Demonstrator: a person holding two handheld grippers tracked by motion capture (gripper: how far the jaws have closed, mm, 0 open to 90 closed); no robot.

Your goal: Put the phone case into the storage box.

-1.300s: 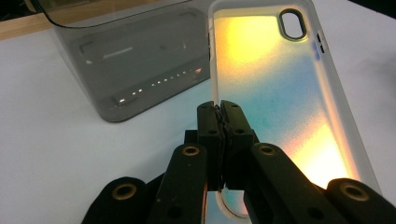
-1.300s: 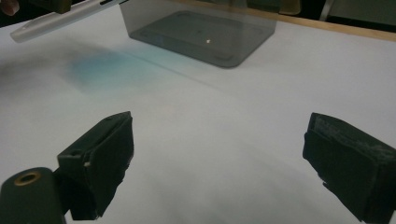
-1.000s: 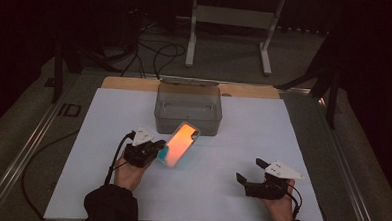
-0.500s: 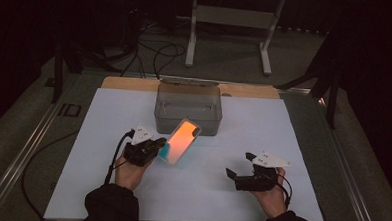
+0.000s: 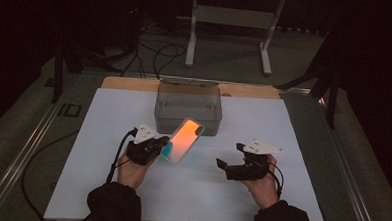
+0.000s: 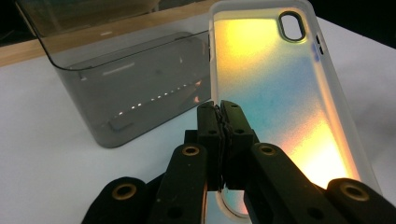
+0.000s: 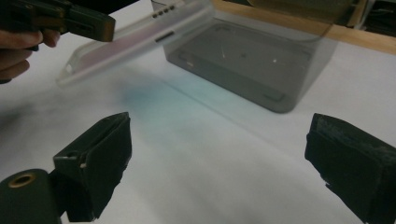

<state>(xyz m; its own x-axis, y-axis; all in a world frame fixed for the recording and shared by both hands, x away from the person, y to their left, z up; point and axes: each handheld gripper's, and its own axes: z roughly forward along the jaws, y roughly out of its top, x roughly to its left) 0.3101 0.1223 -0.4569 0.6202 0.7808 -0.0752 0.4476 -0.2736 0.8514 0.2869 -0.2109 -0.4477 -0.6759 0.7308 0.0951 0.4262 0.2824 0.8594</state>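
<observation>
Since a second ago the right gripper (image 5: 230, 165) has slid leftward across the white table sheet (image 5: 292, 145), closer to the middle, while the left gripper (image 5: 158, 144) keeps its place with the case raised. Nearest the person, the right gripper sits low over the sheet, its jaws spread wide with nothing between them. The left gripper's jaws are pinched tight on the lower edge of the translucent, iridescent orange-and-teal phone case (image 6: 275, 93), which is held tilted in the air, its camera cutout at the far end, above the sheet and just in front of the smoky grey clear plastic rectangular bin (image 5: 188, 97). Behind the bin lies a bare wooden board edge (image 5: 130, 83).
</observation>
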